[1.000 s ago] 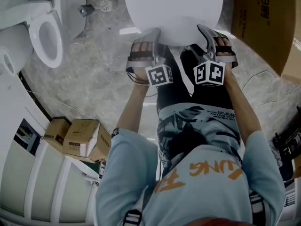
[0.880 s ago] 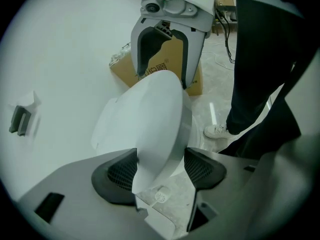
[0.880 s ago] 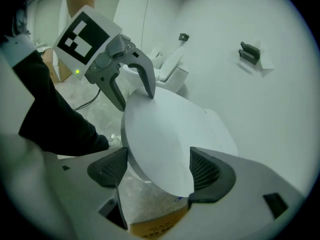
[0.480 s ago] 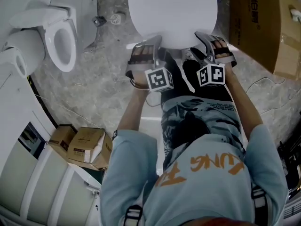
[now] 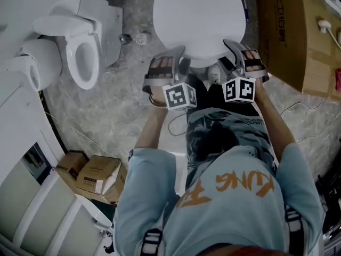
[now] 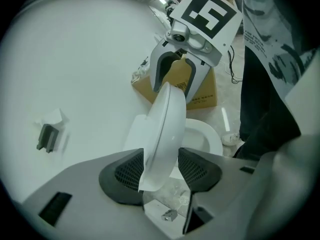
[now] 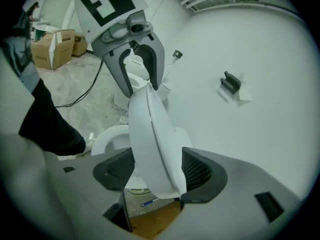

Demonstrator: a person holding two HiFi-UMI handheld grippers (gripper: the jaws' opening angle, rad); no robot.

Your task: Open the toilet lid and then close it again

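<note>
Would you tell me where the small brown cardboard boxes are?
Head view, lower left: small brown cardboard boxes on the grey stone floor, beside the person's left sleeve.

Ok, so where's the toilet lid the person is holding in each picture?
Head view: the toilet lid is the big white oval, top middle.
Left gripper view: middle, seen edge-on.
Right gripper view: middle, edge-on too.
Shared landmark: the person's dark trouser leg, at the right in the left gripper view and at the left in the right gripper view.
</note>
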